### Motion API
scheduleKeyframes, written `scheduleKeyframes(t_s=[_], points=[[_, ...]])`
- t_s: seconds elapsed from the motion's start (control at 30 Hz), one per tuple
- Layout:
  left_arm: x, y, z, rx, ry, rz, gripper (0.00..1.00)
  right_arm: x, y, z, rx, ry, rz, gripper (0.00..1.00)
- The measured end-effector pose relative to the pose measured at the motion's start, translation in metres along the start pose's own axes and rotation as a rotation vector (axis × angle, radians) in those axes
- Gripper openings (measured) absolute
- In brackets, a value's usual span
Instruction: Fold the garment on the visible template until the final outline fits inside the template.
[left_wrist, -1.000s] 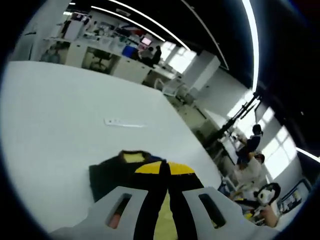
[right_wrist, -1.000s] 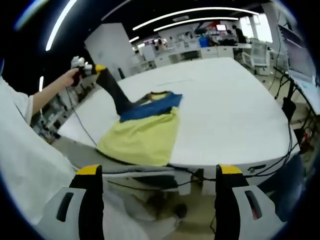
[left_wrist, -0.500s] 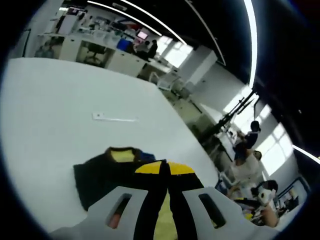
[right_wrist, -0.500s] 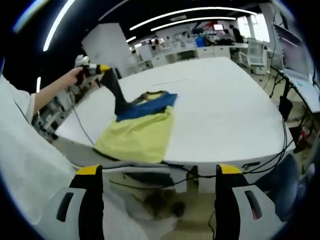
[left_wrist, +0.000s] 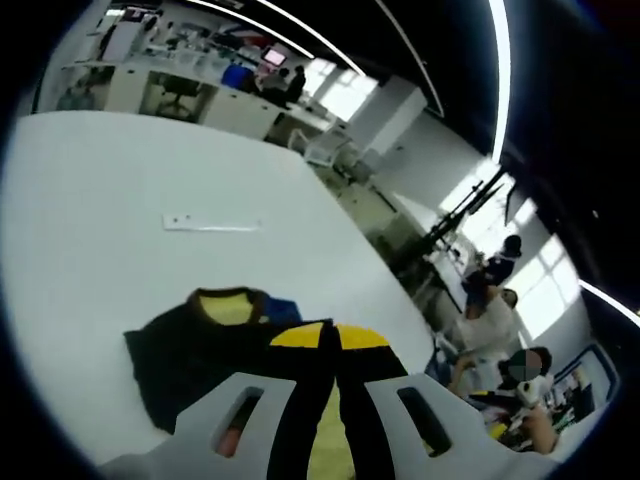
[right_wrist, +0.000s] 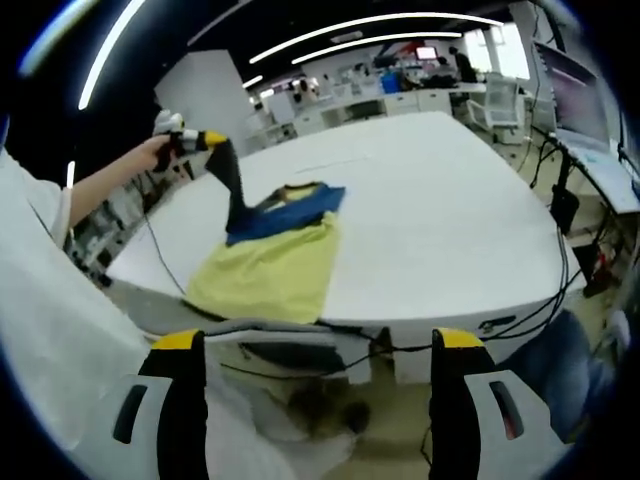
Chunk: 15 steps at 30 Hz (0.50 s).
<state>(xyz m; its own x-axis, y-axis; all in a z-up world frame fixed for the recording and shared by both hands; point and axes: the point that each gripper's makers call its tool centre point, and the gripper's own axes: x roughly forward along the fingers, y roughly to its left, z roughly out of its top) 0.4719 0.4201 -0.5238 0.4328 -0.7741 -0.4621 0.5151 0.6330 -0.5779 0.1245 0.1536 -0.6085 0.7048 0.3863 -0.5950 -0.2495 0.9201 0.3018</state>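
- The garment (right_wrist: 270, 265), a shirt with a pale yellow body, a blue band across the chest and a dark upper part, lies on the white bench (right_wrist: 440, 200) near the bench's front-left corner as the right gripper view shows it.
- In that view the yellow hem end lies toward the near edge of the bench, and the collar end points toward the middle of the bench.
- The left gripper (right_wrist: 205, 140), held in a person's hand (right_wrist: 155, 152), is raised above the bench at the garment's left side; a dark sleeve (right_wrist: 232, 190) of the garment runs taut from its tip down to the shirt.
- In the left gripper view the left gripper (left_wrist: 330, 345) has its jaws closed together, pinching dark fabric between its yellow tips.
- Beyond those jaws the dark part of the garment (left_wrist: 195, 345) lies flat on the bench (left_wrist: 120, 160), with the yellow-lined collar (left_wrist: 228, 303) at its far edge.
- Farther across the bench from the garment lies a thin pale strip (left_wrist: 212, 224), a marking on the surface; what it is I cannot tell.
- The right gripper (right_wrist: 320, 385) hangs off the near edge of the bench, well apart from the garment, its jaws spread wide and holding nothing.
- A white sleeve (right_wrist: 40, 330) of the person is at the left of the right gripper view.
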Motion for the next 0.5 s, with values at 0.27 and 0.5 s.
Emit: scheduleKeyframes(t_s=[0.27,0.5], points=[[0.019,0.000,-0.009,-0.005,0.033,-0.002,0.00,0.000,-0.002,-0.003,0.009,0.002,-0.004,0.93],[0.031,-0.002,-0.014,-0.025,0.052,-0.004,0.00,-0.004,-0.008,-0.007,0.024,0.003,-0.018,0.93]])
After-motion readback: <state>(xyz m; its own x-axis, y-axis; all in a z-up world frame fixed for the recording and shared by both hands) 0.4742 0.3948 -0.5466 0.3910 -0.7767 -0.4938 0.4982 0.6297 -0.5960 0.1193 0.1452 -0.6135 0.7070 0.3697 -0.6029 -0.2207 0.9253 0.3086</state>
